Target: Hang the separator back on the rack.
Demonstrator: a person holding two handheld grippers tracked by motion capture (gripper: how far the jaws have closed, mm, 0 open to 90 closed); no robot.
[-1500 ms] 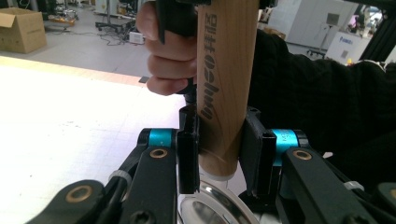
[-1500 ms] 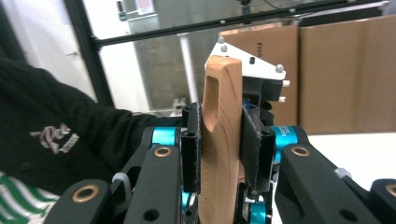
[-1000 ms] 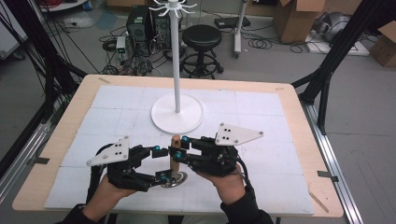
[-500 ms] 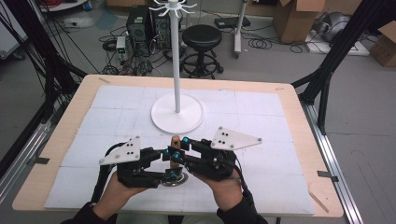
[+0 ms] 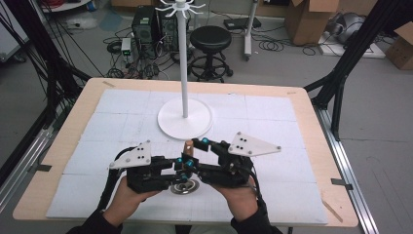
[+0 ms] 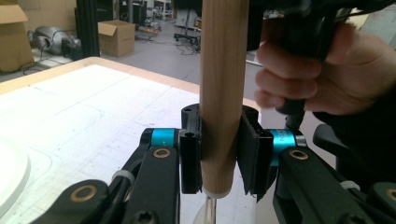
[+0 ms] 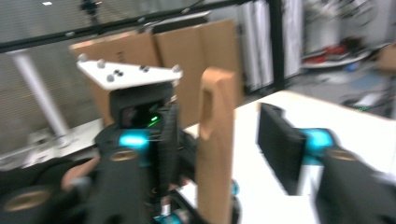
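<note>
Handover midway: at lower centre of the high view, the left gripper point(image 5: 181, 165) has just closed, its fingers now holding the upright wooden handle point(image 6: 223, 93) above the counter point(image 5: 302, 146). The right gripper point(image 7: 224, 140) has just opened; its fingers stand apart from the handle. Hanging on the stand point(image 5: 184, 117) appears outstanding.

Near edge of table: two grippers meeting at an upright handle.

Wooden handle point(image 5: 188, 147) stands upright on a metal base point(image 5: 184, 186), near the table point(image 5: 311, 126) front edge. Left gripper point(image 5: 180, 165) just left of it, jaws either side of the handle's lower part. Right gripper point(image 5: 200, 143) just right, handle between its jaws. Stand point(image 5: 184, 117) behind them, mid-table. Stool point(image 5: 210, 36) on the floor beyond the far edge.
</note>
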